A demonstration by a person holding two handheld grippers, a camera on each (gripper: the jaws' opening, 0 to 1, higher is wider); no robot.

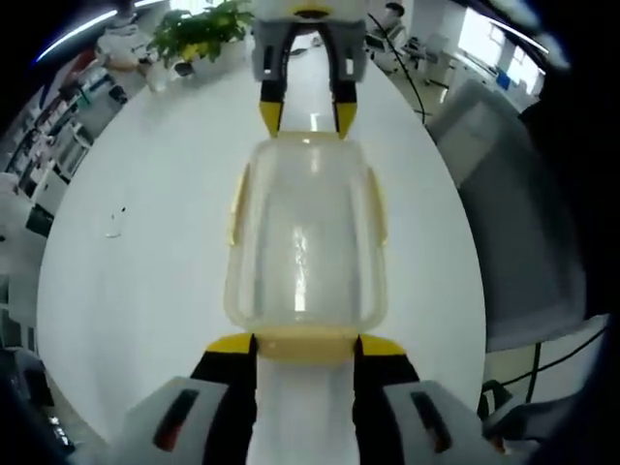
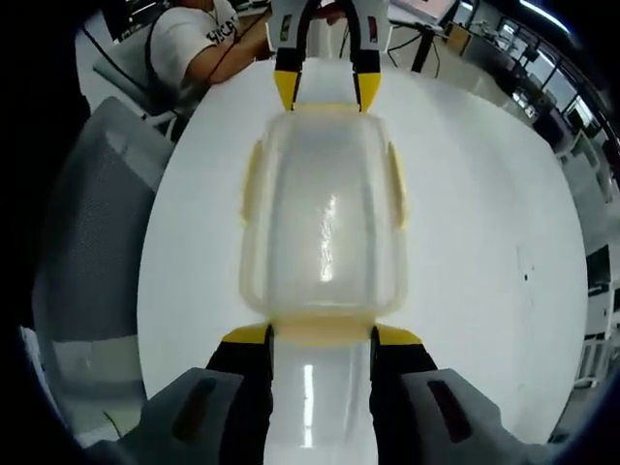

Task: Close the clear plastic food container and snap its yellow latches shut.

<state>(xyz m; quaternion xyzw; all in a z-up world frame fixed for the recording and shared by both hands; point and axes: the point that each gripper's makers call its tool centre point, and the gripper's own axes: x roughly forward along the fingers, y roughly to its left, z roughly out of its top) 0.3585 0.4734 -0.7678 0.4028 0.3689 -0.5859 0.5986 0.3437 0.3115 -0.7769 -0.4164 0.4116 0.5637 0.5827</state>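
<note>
white table, container between grippers

Clear lidded container flat on white table, yellow latches down

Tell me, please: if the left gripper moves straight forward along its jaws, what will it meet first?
The left gripper would meet the yellow end latch of the clear container first; its tips already seem to sit at that latch. Beyond the container stands the right gripper.

The container is hemmed endwise by both grippers, while bare table lies open along its long sides.
</note>
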